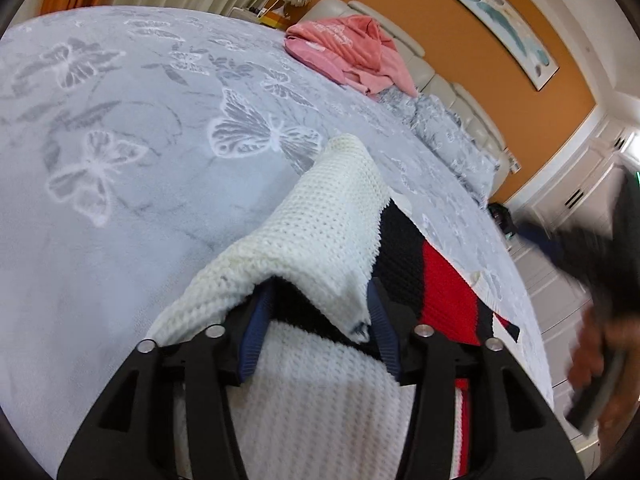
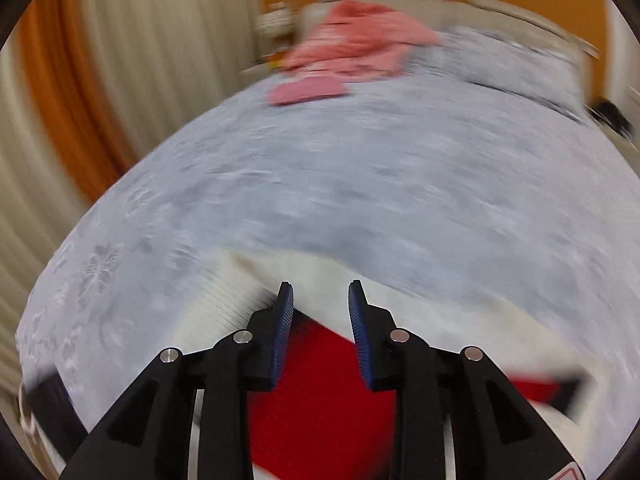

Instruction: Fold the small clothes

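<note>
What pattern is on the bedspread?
White butterflies on pale blue-grey bedspread; sharpest in the left wrist view.

Motion blur smears the whole right wrist view: the bedspread (image 2: 320, 168), the pink garment (image 2: 352, 52) and the curtains (image 2: 120, 60) lose their detail. In the left wrist view, the knit sweater (image 1: 320, 216) drapes over the tips of the left tongs (image 1: 320, 300), hiding them, and runs off the bottom edge. At right, a blurred hand (image 1: 592, 364) holds a dark object too smeared to identify. A framed picture (image 1: 492, 16) is cut by the top edge.
</note>
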A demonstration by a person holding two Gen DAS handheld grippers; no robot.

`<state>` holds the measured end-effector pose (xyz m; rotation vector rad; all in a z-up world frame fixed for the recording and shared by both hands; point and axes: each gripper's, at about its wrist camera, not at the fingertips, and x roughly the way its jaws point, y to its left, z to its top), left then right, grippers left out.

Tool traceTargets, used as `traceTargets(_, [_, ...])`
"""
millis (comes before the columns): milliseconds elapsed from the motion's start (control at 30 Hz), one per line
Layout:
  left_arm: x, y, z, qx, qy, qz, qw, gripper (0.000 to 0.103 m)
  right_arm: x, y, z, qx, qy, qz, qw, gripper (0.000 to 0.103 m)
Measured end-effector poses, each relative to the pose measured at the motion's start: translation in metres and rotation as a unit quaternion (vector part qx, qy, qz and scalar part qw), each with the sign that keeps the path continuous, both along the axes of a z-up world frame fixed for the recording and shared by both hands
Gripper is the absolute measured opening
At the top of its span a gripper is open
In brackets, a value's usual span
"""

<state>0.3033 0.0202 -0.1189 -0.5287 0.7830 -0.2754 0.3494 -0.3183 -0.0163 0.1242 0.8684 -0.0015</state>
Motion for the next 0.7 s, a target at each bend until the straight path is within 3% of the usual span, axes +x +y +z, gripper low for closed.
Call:
traceTargets(133, [-0.041,-0.035,0.045,0.023,-0.041,-0.015,0.9988,0.071,-0.063,-0.117,-0.007,-0.070,0.045,-0.108,0.991,0.032])
traceTargets(200, [-0.058,-0.076,0.069,0.021,-0.057,-0.050,0.9969,0.078,-0.077,-0.159,-0.015,-0.046,0.065,-0.140,0.987,0.032])
traceTargets(267, [-0.062,-0.120,0.077,0.027,-0.050,-0.093,0.9940,0.078,-0.078,-0.178,-0.025,0.005,0.069,-0.144,0.987,0.032])
traceTargets(367, [-0.054,-0.194,0.060,0.067,0.003,-0.146,0.9870,0.077,-0.064,-0.191,-0.045,0.075,0.075,-0.144,0.984,0.040])
traceTargets(400, [-0.050,-0.207,0.050,0.073,0.026,-0.152,0.9853,0.071,-0.054,-0.190,-0.054,0.089,0.080,-0.137,0.983,0.043])
traceTargets(433, [-0.046,-0.214,0.042,0.076,0.043,-0.153,0.9843,0.065,-0.047,-0.182,-0.060,0.090,0.085,-0.126,0.984,0.045])
traceTargets(500, [-0.041,-0.222,0.021,0.089,0.085,-0.140,0.9825,0.062,-0.031,-0.170,-0.069,0.065,0.098,-0.114,0.986,0.046])
traceTargets(533, [-0.042,-0.222,0.019,0.092,0.083,-0.133,0.9833,0.059,-0.025,-0.168,-0.074,0.060,0.103,-0.105,0.987,0.040])
traceTargets(567, [-0.047,-0.224,0.020,0.101,0.074,-0.129,0.9837,0.058,-0.019,-0.167,-0.079,0.061,0.109,-0.094,0.988,0.005])
traceTargets(600, [-0.050,-0.228,0.019,0.118,0.069,-0.133,0.9817,0.057,-0.019,-0.168,-0.080,0.066,0.109,-0.092,0.988,0.007])
traceTargets(700, [-0.056,-0.239,0.016,0.167,0.046,-0.138,0.9752,0.058,-0.024,-0.167,-0.056,0.050,0.039,-0.077,0.995,0.006])
